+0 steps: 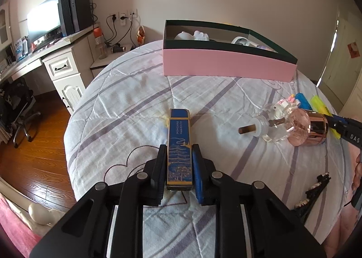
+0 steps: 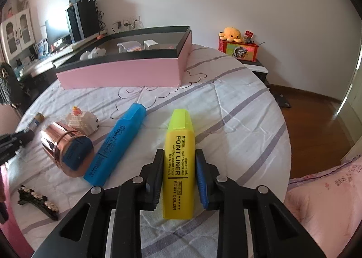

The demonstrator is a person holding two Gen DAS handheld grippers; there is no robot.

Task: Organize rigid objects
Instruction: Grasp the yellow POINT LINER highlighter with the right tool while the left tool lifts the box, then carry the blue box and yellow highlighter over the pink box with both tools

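Left gripper (image 1: 178, 165) clamped on the blue-and-gold box (image 1: 179, 149), low centre of the left wrist view; right gripper (image 2: 179, 167) clamped on the yellow highlighter (image 2: 179, 163), low centre of the right wrist view, both still lying on the quilt (image 1: 126, 104). Best lifted straight up with steady pressure, clear of the blue highlighter (image 2: 117, 144) and rose-gold bottle (image 2: 67, 151) just beside. Then over the dark rim of the pink box (image 2: 122, 74) in the upper middle, lowering before release.

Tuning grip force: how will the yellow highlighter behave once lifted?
The yellow highlighter looks like stiff plastic, so it probably won't flex. Its glossy, flattish sides sit between the right gripper pads, so it may slip slightly but is unlikely to roll. Probably light for its size.
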